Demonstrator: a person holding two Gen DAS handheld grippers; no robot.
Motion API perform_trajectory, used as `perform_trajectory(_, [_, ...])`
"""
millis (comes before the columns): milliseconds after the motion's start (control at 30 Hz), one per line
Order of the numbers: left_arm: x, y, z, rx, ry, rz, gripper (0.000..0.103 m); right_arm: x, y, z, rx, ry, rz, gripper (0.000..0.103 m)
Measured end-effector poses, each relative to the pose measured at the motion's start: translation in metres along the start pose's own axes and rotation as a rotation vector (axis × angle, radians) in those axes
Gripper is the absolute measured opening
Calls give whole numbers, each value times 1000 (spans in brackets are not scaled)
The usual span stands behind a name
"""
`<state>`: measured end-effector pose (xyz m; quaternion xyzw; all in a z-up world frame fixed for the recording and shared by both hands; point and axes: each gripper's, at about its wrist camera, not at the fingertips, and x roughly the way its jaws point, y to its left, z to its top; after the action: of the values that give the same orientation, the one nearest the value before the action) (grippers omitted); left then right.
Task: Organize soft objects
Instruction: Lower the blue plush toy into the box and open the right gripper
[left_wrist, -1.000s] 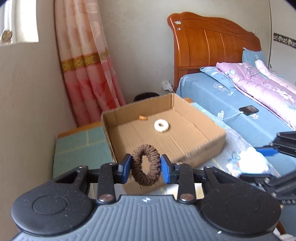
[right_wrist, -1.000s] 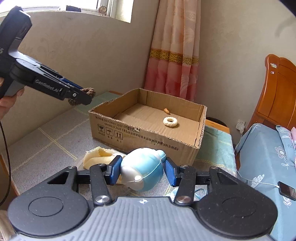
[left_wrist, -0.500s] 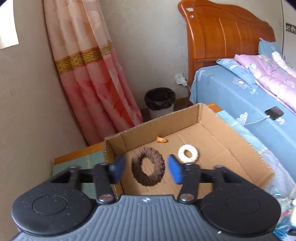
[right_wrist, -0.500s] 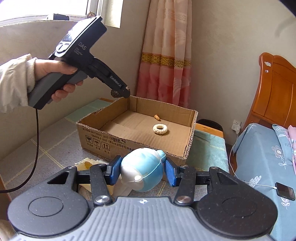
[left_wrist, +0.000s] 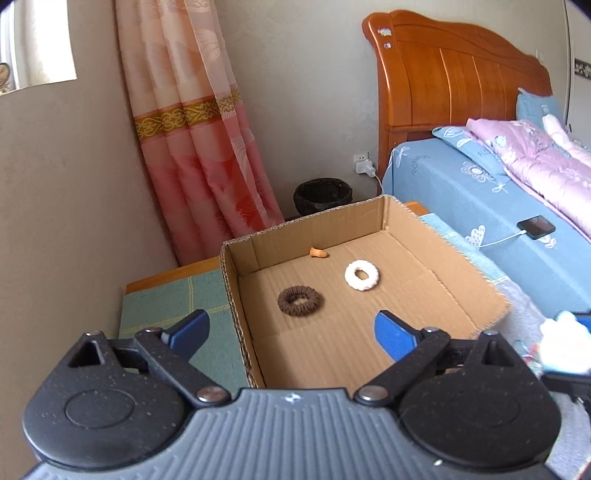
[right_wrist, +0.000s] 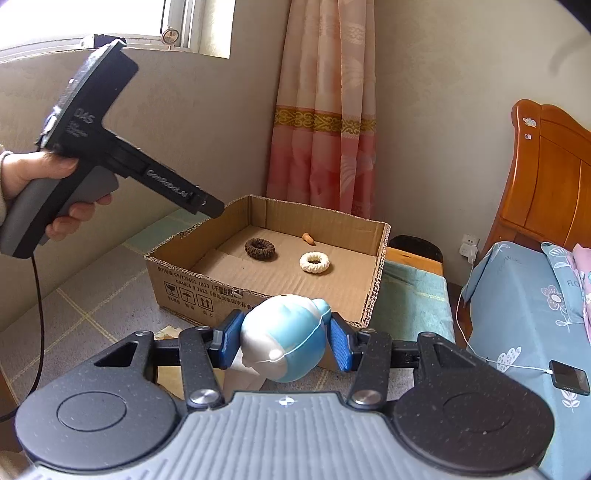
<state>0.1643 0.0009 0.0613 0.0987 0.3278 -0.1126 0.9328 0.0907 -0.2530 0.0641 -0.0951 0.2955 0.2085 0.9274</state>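
A shallow cardboard box (left_wrist: 487, 314) (right_wrist: 207, 291) holds a brown knitted ring (left_wrist: 300, 301) (right_wrist: 259, 249), a white knitted ring (left_wrist: 361, 275) (right_wrist: 314, 262) and a small orange piece (left_wrist: 318, 253) (right_wrist: 308, 238). My left gripper (left_wrist: 291, 332) is open and empty above the box's near left part; it also shows in the right wrist view (right_wrist: 212, 208). My right gripper (right_wrist: 282, 341) is shut on a blue and white soft toy (right_wrist: 284, 343), held in front of the box.
The box stands on a green and grey checked mat (right_wrist: 85, 295). A pale yellow soft thing (right_wrist: 168, 332) lies behind my right gripper. A bed (left_wrist: 498, 206) with a phone (left_wrist: 535, 226) is to the right, a black bin (left_wrist: 322, 194) and curtain (left_wrist: 192, 129) behind the box.
My left gripper opened wide and let go of the brown ring, which now lies flat in the box. My right gripper rose a little with the toy.
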Motion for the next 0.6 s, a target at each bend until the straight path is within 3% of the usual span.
perform_trajectory(267, [-55,-6,-41,-95,-35,63,102,0,-9,15,28,-11,2,54])
perform_trajectory(467, [-60,-10,-72,-151,-22,119,102,11,-22,36,58,-20,-1,55])
perform_trajectory(600, [-58,-13,-80,-148,-6,117,102,31,-26,54,51,-2,-19,55])
